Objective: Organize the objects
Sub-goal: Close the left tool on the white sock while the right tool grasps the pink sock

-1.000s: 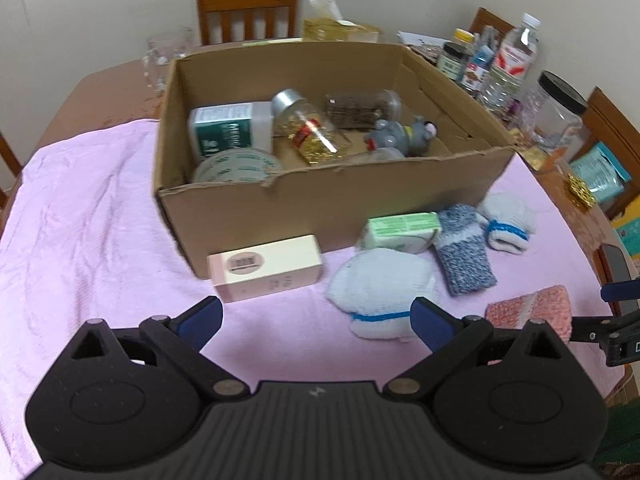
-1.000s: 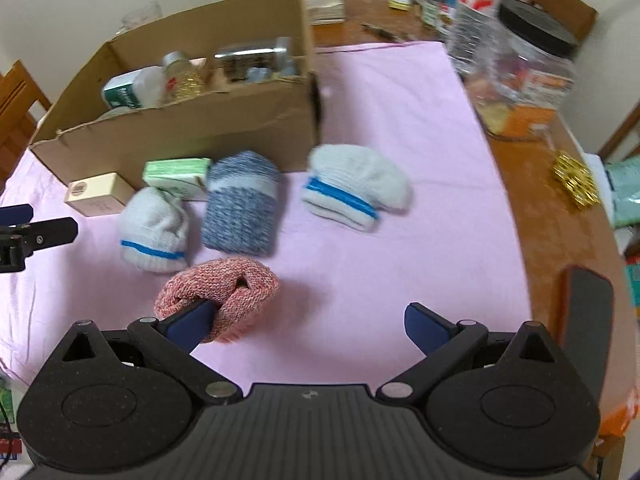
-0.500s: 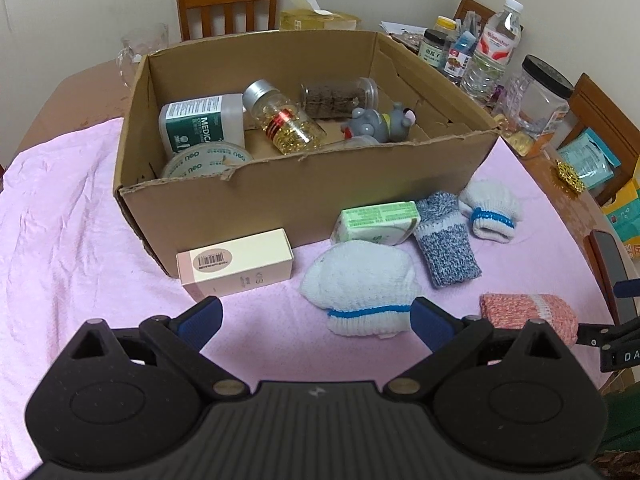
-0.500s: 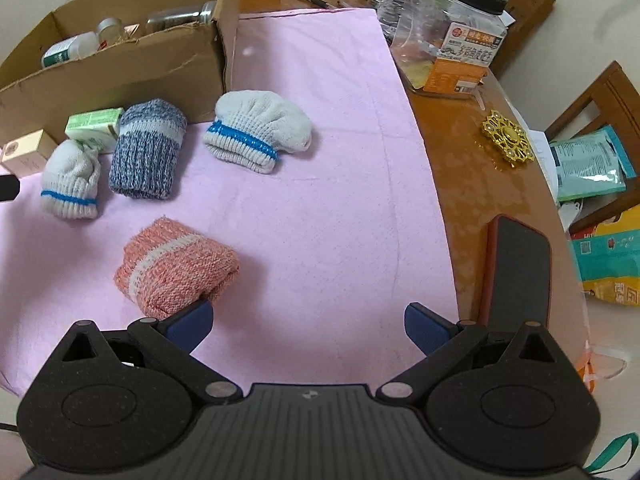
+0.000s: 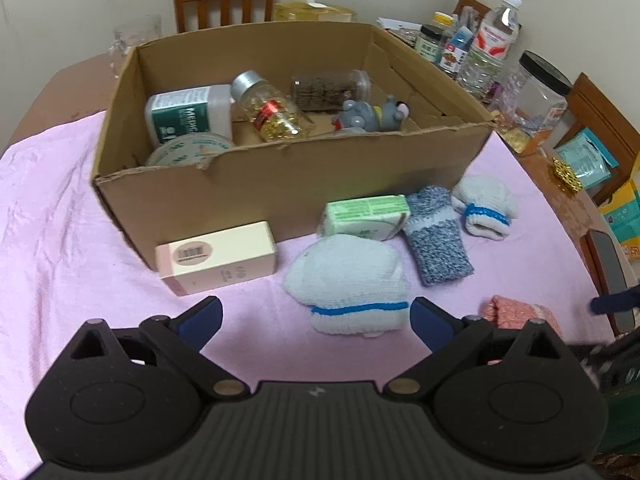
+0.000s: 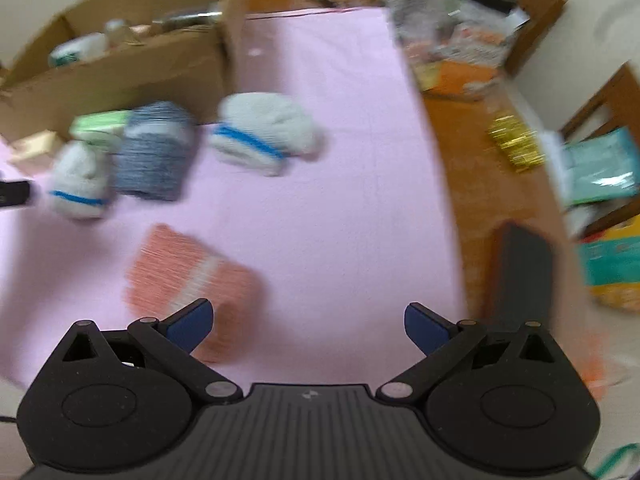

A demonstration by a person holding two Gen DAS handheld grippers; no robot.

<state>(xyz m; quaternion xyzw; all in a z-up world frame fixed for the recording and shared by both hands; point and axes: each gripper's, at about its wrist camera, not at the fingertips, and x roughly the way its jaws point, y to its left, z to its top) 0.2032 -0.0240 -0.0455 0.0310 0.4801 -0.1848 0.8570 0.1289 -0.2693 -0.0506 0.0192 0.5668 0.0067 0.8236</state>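
Left gripper [image 5: 316, 314] fills the bottom of the left wrist view with its jaws spread wide and nothing between them. Just above it, at lower centre, lies a white knitted sock bundle with a blue stripe [image 5: 348, 282] on the pink cloth-covered surface [image 5: 48, 216]. To its left a cream rectangular carton with a barcode sticker [image 5: 218, 256] rests against the open brown cardboard box [image 5: 280, 176], which takes the middle of the frame. A green-and-white packet [image 5: 366, 212], a blue-grey knitted sock roll [image 5: 438, 240] and a second white sock bundle [image 5: 486, 208] sit to the right. Inside the box, a white bottle with a green label [image 5: 188, 114] reads "MEDIC"; other print is too small to read.

Right gripper [image 6: 308, 326] in its own view, heavily blurred, is likewise wide apart and empty at the bottom. A salmon-pink knitted sock roll [image 6: 188, 284] lies at lower left, just beyond the left fingertip.

Judging by this, the work stands between picks: loose items wait outside the box. The next move probably calls for lowering one gripper over a sock bundle and closing across its soft width.
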